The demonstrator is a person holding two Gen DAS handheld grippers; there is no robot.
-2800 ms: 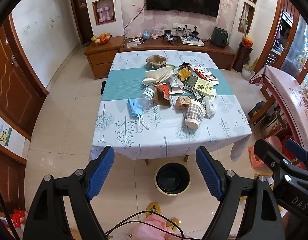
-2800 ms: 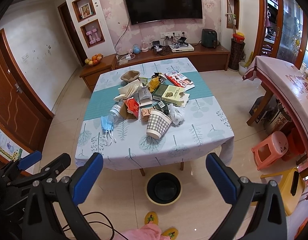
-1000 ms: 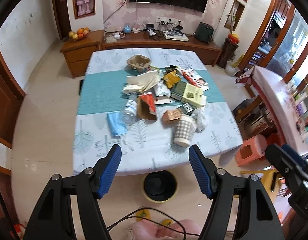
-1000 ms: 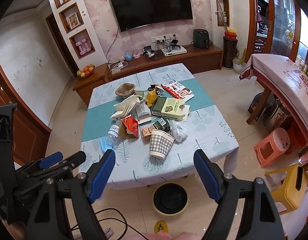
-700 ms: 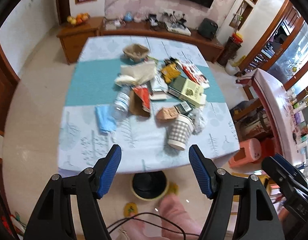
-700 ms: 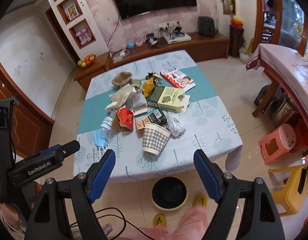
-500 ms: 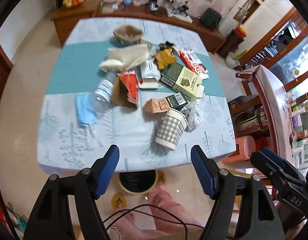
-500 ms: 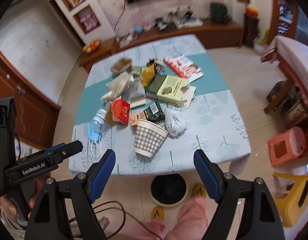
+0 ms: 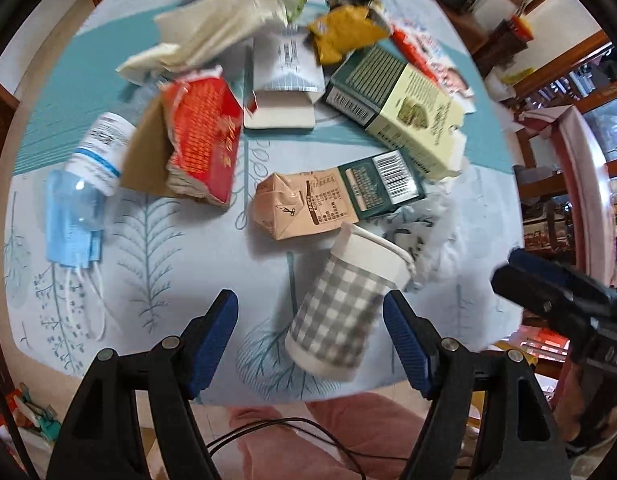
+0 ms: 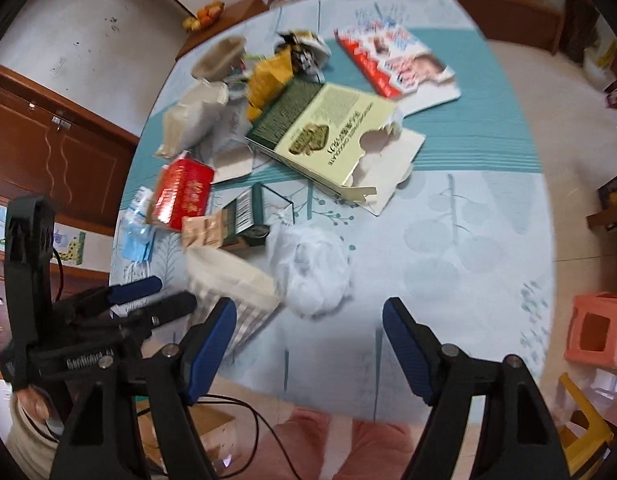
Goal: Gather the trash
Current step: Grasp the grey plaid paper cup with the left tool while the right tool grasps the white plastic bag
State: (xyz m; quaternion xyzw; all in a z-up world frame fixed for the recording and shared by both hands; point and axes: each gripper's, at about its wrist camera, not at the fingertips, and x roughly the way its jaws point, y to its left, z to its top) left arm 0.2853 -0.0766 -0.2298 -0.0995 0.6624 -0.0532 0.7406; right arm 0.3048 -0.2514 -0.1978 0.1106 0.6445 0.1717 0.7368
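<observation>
Trash is heaped on the tablecloth [image 9: 180,264]. A grey checked paper cup [image 9: 340,312] lies on its side just ahead of my left gripper [image 9: 310,316], between the open fingers but untouched. Behind it lie a brown carton [image 9: 304,208], a red packet [image 9: 204,136], a green and cream box [image 9: 400,112], a plastic bottle [image 9: 92,168] and a blue mask [image 9: 68,220]. My right gripper [image 10: 308,320] hangs over a crumpled white plastic bag [image 10: 312,276]; its jaws are closing and no pad touches the bag. The cup [image 10: 236,292] lies to its left.
The other gripper shows at the edge of each view: the right one [image 9: 556,300], the left one [image 10: 148,300]. A magazine [image 10: 396,60] lies far back. A pink stool [image 10: 596,328] and a yellow stool [image 10: 584,428] stand right of the table. The person's pink-clad legs [image 9: 308,440] show below.
Both grippers have come down and forward over the table and tilted downward. The trash now fills the views, and the black bin on the floor has gone out of sight.
</observation>
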